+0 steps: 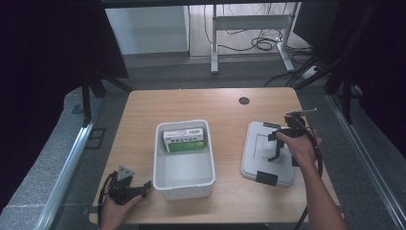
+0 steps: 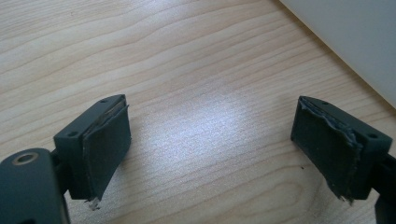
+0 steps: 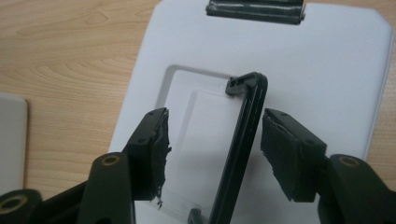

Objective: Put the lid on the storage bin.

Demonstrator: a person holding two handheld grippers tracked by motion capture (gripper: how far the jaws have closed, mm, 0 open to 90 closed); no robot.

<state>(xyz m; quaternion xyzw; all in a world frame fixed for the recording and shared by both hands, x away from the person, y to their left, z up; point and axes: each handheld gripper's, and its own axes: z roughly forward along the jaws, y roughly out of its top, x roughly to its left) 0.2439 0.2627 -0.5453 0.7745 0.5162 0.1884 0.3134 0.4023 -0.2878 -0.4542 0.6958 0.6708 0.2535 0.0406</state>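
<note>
Right gripper (image 3: 215, 149) fingers straddling lid (image 3: 327, 70) handle (image 3: 240, 140), not gripping.

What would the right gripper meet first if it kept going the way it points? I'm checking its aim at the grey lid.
The right gripper would probably first meet the raised black handle of the flat grey plastic lid. The handle already stands between the open jaws, nearer the right-hand pad; the pads do not yet press on it.
</note>
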